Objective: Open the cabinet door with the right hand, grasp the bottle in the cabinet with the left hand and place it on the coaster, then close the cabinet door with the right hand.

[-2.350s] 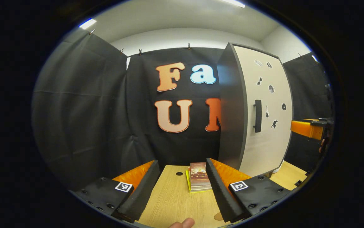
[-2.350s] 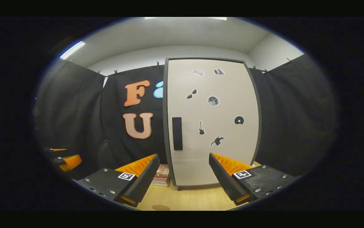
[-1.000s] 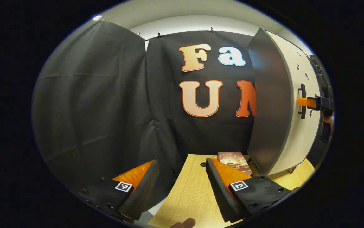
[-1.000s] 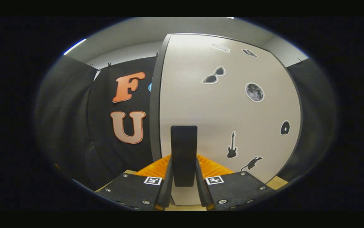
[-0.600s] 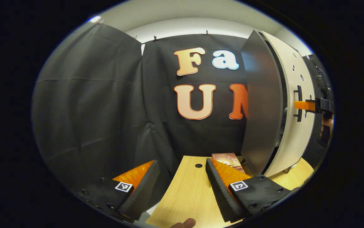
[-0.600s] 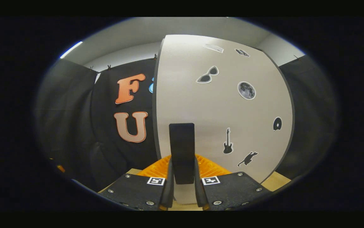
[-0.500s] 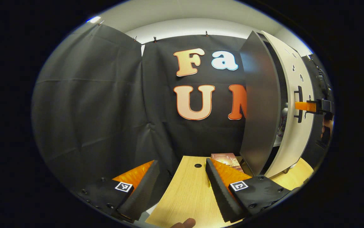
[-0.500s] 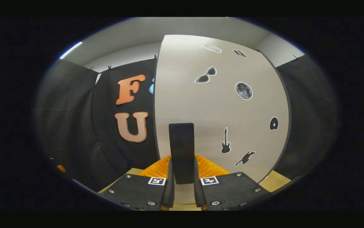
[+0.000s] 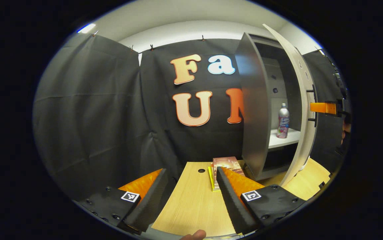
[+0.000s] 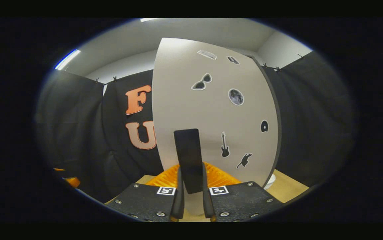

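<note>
Right gripper view has the right gripper [image 10: 191, 196] low in the middle, both fingers squeezed on the black bar handle [image 10: 188, 160] of the pale cabinet door [image 10: 211, 113], which stands part open. Left gripper view has the left gripper [image 9: 191, 196] spread wide over the light wooden table [image 9: 191, 206], holding nothing; at the right, a small silver bottle with a pink label [image 9: 283, 121] stands on a white shelf [image 9: 283, 139] inside the cabinet
</note>
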{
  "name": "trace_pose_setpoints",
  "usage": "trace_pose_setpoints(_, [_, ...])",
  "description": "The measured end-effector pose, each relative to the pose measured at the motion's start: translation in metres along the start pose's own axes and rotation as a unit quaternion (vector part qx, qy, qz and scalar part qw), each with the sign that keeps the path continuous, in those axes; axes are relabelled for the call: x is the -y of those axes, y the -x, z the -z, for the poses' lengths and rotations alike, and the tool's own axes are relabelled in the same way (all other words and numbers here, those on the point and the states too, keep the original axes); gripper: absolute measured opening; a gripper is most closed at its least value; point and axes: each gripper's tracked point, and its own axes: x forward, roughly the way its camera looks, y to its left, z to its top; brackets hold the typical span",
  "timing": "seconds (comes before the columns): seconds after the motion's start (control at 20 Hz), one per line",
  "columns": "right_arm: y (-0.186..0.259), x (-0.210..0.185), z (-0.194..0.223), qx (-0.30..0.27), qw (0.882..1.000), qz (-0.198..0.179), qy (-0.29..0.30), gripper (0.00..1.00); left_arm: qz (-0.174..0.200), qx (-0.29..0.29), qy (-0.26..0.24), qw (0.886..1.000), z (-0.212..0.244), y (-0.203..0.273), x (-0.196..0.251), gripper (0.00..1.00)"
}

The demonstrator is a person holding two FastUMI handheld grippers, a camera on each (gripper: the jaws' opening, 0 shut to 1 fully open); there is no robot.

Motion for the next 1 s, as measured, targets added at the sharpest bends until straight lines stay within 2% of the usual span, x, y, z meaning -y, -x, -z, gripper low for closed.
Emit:
trace_pose_setpoints(0.45, [0.093,0.073,-0.010,0.000,1.000,0.009,-0.012,0.24,0.040,-0.003,-0.010,0.999,-0.003,0.056,0.085,0.97])
trace_pose_setpoints(0.7, [0.139,0.135,-0.019,0.000,0.999,0.043,0.002,0.15,0.073,-0.009,0.000,0.997,0.001,0.073,0.144,0.95])
trace_pose_setpoints(0.75, [0.146,0.149,-0.022,0.001,0.999,0.048,0.005,0.16,0.078,-0.011,0.004,0.997,0.001,0.076,0.154,0.97])
trace_pose_setpoints(0.8, [0.153,0.163,-0.024,0.003,0.999,0.053,0.005,0.12,0.082,-0.013,0.007,0.997,0.003,0.078,0.164,0.96])
trace_pose_setpoints(1.0, [0.171,0.216,-0.031,0.007,0.998,0.068,-0.004,0.12,0.088,-0.012,0.010,0.996,0.002,0.088,0.194,0.96])
